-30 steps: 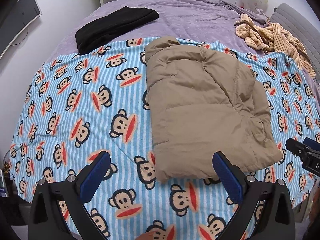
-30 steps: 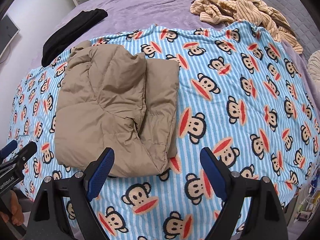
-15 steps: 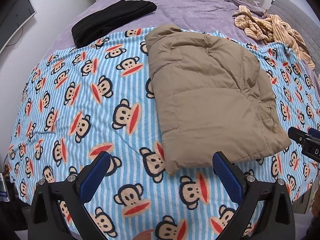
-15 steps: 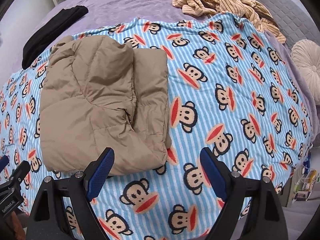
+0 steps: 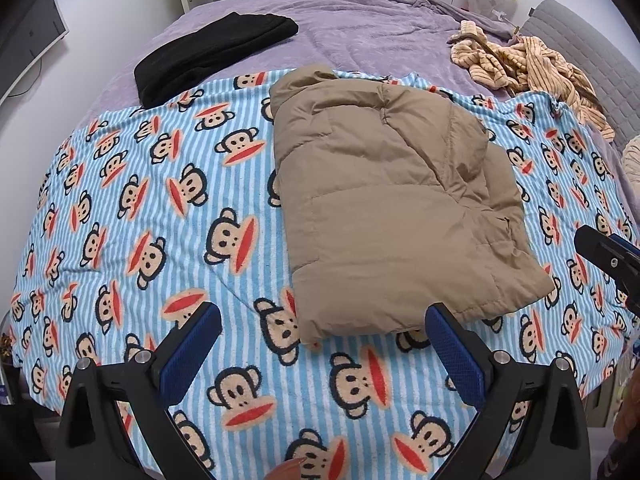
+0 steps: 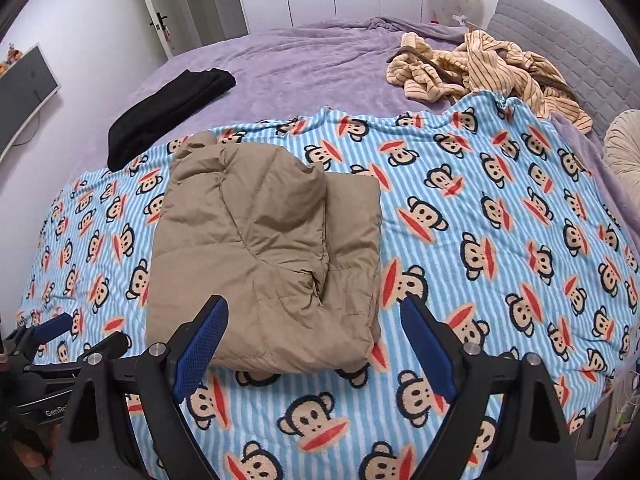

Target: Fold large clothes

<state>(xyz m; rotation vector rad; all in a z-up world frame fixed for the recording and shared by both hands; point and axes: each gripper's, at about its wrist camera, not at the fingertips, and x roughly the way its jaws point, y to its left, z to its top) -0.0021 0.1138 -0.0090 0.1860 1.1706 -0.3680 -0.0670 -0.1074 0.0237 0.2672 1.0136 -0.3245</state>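
A tan puffer jacket (image 5: 392, 208) lies folded into a thick rectangle on the blue striped monkey-print blanket (image 5: 132, 208). In the right wrist view the same jacket (image 6: 264, 248) sits left of centre. My left gripper (image 5: 320, 328) hangs open above the blanket, just short of the jacket's near edge, with nothing between its blue pads. My right gripper (image 6: 314, 320) is open too, over the jacket's near right corner and not touching it. Each gripper shows at the edge of the other's view.
A folded black garment (image 5: 212, 56) lies at the far left on the purple bedspread (image 5: 360, 28). A crumpled striped beige garment (image 6: 480, 72) sits far right by the grey headboard (image 6: 568, 44). A round cushion (image 6: 624, 152) lies at the right edge. White wall on the left.
Both views have tilted up and back, so the jacket looks farther away and more of the room's far side shows. The jacket has not moved. Both grippers stayed open.
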